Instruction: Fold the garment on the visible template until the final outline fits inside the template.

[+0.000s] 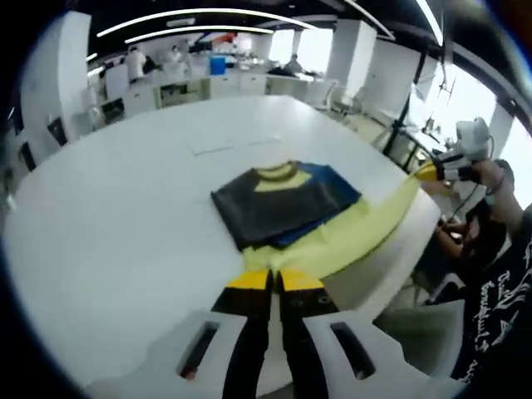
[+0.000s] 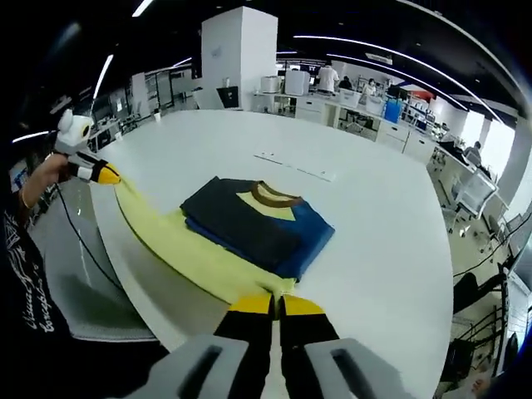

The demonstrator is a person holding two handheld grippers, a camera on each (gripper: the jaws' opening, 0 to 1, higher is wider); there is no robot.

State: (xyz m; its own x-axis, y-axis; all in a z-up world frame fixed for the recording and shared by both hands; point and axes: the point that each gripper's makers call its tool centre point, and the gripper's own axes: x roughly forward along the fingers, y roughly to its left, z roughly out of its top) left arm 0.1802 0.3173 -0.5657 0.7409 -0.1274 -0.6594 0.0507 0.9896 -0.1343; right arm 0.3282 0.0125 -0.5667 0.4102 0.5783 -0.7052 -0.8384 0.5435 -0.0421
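Both grippers, left (image 1: 275,281) and right (image 2: 275,305), clamp the folded navy-and-yellow knit garment's (image 2: 249,220) yellow hem, stretched along the white tabletop's (image 2: 374,224) near edge.

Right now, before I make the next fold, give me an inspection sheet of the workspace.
Surface: white table, garment near its edge.
Job's things: garment, dark, blue and yellow, partly folded; yellow hem stretched between both grippers along the table edge. Template: faint outline beyond the garment.
Clutter: nothing seen.
Grippers: left gripper and right gripper each shut on the yellow hem.
Cables: dark cable hanging beside the person's hand.
Surroundings: office benches, people in the background.
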